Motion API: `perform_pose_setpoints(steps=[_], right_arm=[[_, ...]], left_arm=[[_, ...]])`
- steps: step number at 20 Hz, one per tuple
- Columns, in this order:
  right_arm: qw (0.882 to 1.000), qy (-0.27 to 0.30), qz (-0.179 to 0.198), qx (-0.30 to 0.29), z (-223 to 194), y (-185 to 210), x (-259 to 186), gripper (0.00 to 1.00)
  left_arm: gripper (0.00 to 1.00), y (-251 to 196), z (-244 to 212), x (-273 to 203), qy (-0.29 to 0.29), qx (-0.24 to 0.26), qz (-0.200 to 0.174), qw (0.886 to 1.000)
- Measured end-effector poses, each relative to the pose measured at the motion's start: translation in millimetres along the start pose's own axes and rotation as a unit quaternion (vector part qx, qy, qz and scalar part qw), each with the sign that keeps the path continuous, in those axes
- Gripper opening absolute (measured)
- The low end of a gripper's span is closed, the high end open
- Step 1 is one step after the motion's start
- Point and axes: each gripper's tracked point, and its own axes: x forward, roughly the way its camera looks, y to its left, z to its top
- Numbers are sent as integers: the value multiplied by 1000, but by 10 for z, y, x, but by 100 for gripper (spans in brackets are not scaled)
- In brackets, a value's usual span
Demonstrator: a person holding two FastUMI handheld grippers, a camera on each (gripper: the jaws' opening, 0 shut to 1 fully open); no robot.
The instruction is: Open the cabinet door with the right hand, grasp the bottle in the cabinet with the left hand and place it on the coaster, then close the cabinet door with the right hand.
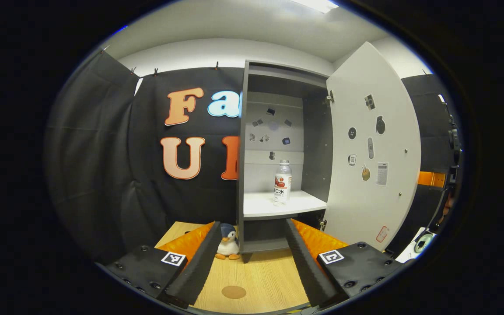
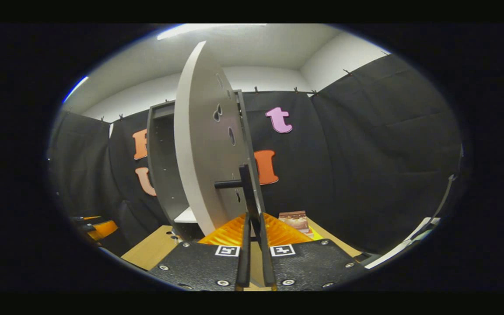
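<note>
Bottle (image 1: 282,182) label: "C水".

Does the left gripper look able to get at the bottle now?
Probably yes: the cabinet door is swung wide, the bottle stands alone on the shelf, and the open left gripper faces it.

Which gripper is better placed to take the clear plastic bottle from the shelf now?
Left. The left gripper is open and faces the clear plastic bottle standing on the white shelf. The right gripper is shut on the door's black handle.
</note>
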Motion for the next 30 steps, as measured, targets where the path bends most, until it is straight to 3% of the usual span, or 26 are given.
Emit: perform_pose_setpoints(steps=[1,5,8,9,10,13,17,19,21,22,23,28,29,30], right_arm=[[1000,-4,0,1,29,-98,-5,11],[1000,-5,-11,0,69,-461,-4,7],[1000,2,10,8,71,-491,-9,6],[1000,5,15,9,67,-493,3,0],[1000,8,16,7,44,-498,2,16],[1000,8,13,4,46,-518,-27,7],[1000,10,-2,-7,41,-539,-159,7],[1000,7,2,-3,88,-411,-291,11],[1000,-5,-22,-7,163,-356,-421,6],[999,-12,-29,-11,214,-297,-492,11],[999,-21,-34,-14,301,-164,-576,6],[997,-43,-32,-54,445,496,-699,5],[997,-43,-32,-60,421,597,-690,16],[997,-40,-31,-64,388,679,-657,6]], left_arm=[[95,-22,-8,-19,1,-1,2,1000],[95,-99,-80,-34,7,-11,6,1000],[95,-130,-81,-63,8,-14,13,1000],[95,-138,-70,-65,6,-14,15,1000],[95,-150,-68,-71,5,-14,16,1000],[95,-179,6,-80,-7,-13,18,1000],[95,-220,113,95,-23,-7,14,1000],[95,-260,132,328,-27,-6,6,1000],[95,-319,146,631,-30,-7,-6,1000],[95,-343,171,778,-35,-6,-13,999],[95,-373,221,961,-42,-3,-20,999],[95,-631,213,1747,-46,7,-59,997],[95,-687,209,1892,-45,6,-68,997],[95,-728,211,2034,-45,5,-75,996]])
